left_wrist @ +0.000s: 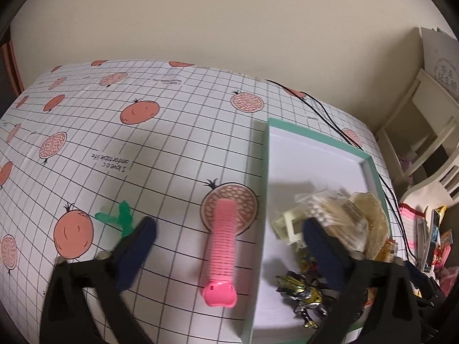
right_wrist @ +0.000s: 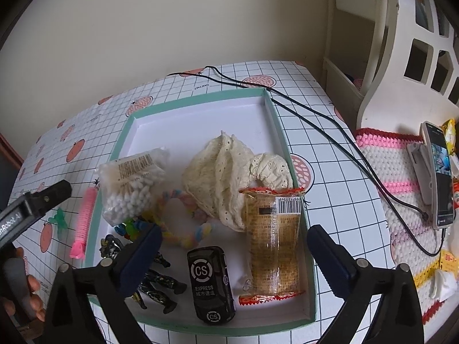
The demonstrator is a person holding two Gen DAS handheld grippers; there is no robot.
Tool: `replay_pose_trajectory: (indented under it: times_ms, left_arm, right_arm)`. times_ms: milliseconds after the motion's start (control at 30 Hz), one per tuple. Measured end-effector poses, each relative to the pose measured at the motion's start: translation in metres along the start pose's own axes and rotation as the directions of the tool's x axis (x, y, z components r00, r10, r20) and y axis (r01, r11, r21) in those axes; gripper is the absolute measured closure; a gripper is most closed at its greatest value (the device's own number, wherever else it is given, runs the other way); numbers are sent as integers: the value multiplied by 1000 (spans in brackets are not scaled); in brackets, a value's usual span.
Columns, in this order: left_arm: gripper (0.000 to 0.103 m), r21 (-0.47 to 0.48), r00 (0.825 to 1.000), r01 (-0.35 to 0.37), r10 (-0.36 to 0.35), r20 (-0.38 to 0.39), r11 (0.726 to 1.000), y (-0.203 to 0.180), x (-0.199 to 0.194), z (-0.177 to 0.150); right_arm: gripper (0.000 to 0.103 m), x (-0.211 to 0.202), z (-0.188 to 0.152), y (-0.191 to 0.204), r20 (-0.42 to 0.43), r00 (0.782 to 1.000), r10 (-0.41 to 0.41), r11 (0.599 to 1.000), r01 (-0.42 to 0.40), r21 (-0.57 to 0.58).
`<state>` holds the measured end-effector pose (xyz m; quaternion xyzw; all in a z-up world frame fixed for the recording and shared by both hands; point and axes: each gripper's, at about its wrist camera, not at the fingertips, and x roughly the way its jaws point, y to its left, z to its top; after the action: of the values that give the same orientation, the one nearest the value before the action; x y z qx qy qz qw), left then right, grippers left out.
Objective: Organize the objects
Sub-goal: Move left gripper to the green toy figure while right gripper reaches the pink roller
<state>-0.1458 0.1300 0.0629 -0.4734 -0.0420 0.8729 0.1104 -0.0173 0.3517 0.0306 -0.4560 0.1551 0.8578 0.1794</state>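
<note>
A shallow teal-rimmed box (right_wrist: 200, 94) holds a bag of cotton swabs (right_wrist: 132, 183), a cream lace cloth (right_wrist: 229, 172), a biscuit packet (right_wrist: 272, 246), a black toy car (right_wrist: 210, 283), a pastel rope ring (right_wrist: 183, 218) and a black-gold toy figure (right_wrist: 155, 281). My right gripper (right_wrist: 234, 232) hovers open over the box's near half. Left of the box (left_wrist: 261, 200), a pink hair roller (left_wrist: 223, 243) lies on the tablecloth between the fingers of my open left gripper (left_wrist: 229, 225). A green clip (left_wrist: 117, 218) lies just beyond the left finger.
Black cables (right_wrist: 315, 114) run past the box's far right corner. To the right a phone on a stand (right_wrist: 439, 172) rests on a crocheted mat (right_wrist: 396, 166), with white furniture (right_wrist: 401, 43) behind. A wall bounds the table's far edge.
</note>
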Motion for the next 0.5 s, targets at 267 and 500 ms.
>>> replay_pose_trajectory:
  times_ms: [267, 500]
  left_arm:
    - [0, -5, 1000, -25, 25, 3, 1000, 10, 1, 3]
    - [0, -10, 999, -32, 32, 15, 999, 18, -1, 6]
  right_arm:
    - [0, 1, 0, 2, -3, 1000, -8, 1000, 8, -6]
    - [0, -2, 2, 7, 7, 1000, -17, 1000, 17, -10]
